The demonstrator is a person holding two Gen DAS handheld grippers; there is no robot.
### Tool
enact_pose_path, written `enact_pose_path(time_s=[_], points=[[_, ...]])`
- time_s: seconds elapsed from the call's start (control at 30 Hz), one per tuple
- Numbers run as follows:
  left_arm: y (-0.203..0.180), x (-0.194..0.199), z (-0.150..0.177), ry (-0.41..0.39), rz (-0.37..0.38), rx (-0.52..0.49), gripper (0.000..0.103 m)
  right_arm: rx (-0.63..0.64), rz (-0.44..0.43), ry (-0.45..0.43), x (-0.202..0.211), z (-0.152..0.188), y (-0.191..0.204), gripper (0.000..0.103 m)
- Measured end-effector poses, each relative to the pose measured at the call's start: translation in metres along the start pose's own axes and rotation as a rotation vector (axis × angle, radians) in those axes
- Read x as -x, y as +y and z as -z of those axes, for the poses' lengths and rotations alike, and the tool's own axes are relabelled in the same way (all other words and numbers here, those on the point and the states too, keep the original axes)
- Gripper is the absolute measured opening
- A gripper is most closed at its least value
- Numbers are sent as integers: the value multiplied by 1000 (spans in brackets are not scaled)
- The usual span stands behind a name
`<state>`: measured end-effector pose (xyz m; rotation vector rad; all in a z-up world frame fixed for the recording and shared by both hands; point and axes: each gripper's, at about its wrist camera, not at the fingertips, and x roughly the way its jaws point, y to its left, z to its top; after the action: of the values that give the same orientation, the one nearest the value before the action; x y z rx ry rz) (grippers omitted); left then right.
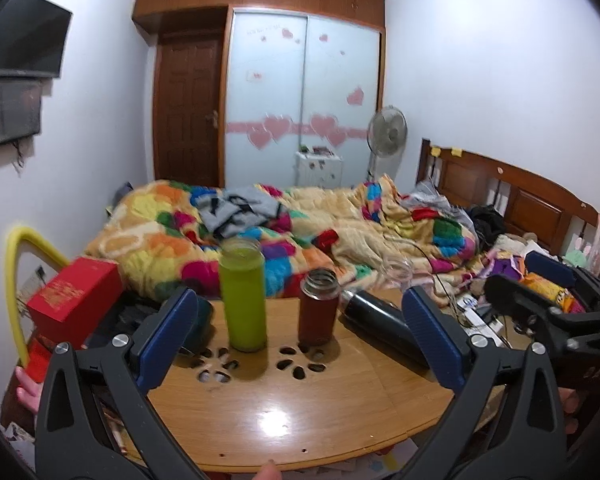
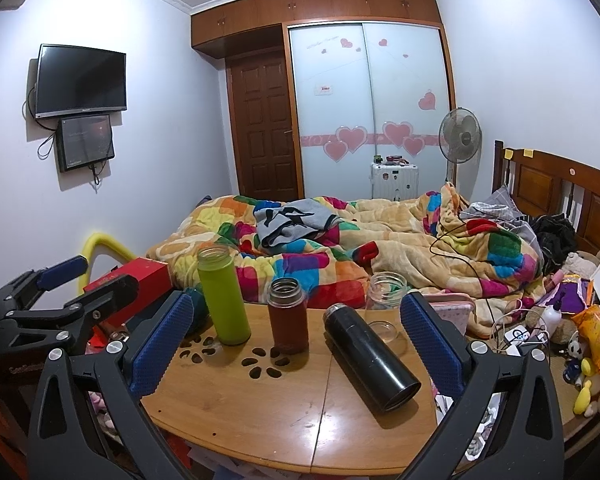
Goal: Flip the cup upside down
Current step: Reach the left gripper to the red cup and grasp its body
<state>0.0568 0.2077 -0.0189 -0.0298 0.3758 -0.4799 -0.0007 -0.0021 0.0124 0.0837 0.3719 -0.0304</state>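
1. Left gripper (image 1: 299,298) spread wide, nothing between the pads; right gripper (image 2: 296,300) likewise agape and empty, both hovering at the near edge of the table (image 2: 260,412).
2. Possible cups crowded mid-table: green bottle (image 2: 224,300), brown bottle (image 2: 288,316) and glass jar (image 2: 386,296) upright, mouths up; black flask (image 2: 370,360) on its side, near the brown one. Cannot tell which counts as the cup.
3. Risk: tight spacing, so wide fingers closing on one could well topple a neighbour.
4. Risk: round flask likely to roll toward the table edge if nudged.
5. Risk: smooth walls, possible slip mid-turn; any contents spilling out, insides not visible.
6. Writing: embossed letters on the right gripper's body, perhaps "DAS"; gold print on the red box (image 1: 74,292) too blurred to read.
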Motion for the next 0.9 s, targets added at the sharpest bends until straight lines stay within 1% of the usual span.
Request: enact_pose_path(time_s=[0.1,0.17,0.2,0.27,0.3,0.33,0.37,0.47,0.67,0.77,0.8,0.83,0.87,0.9], points=[[0,-28,4,53,19,17,103,-6,14,5,-8,2,-13,103],[0,-53,9,102,55,23,103,-3,37,15,-16,5,-22,103],[-3,-64,12,120,60,25,103,0,47,22,-20,7,-25,103],[-12,-91,19,162,61,22,99,0,62,37,-29,11,-34,103],[-13,-104,22,185,62,21,90,-4,67,45,-34,13,-38,103],[-14,-118,24,208,65,21,85,-11,70,52,-37,16,-44,103],[-19,-129,27,223,65,21,85,-17,72,60,-42,18,-50,103],[-20,-178,36,289,49,44,85,-37,79,87,-55,26,-65,103],[-21,-241,39,322,8,17,85,-72,79,147,-80,45,-88,103],[-23,-263,40,333,6,4,82,-83,77,172,-91,53,-97,103],[-25,-268,40,335,5,-1,77,-86,75,178,-95,55,-99,103],[-25,-274,41,340,4,-7,67,-88,75,184,-98,57,-100,103],[-26,-278,41,347,8,-8,63,-89,74,190,-99,59,-101,103],[-27,-281,41,354,14,-7,63,-91,71,197,-102,62,-103,103]])
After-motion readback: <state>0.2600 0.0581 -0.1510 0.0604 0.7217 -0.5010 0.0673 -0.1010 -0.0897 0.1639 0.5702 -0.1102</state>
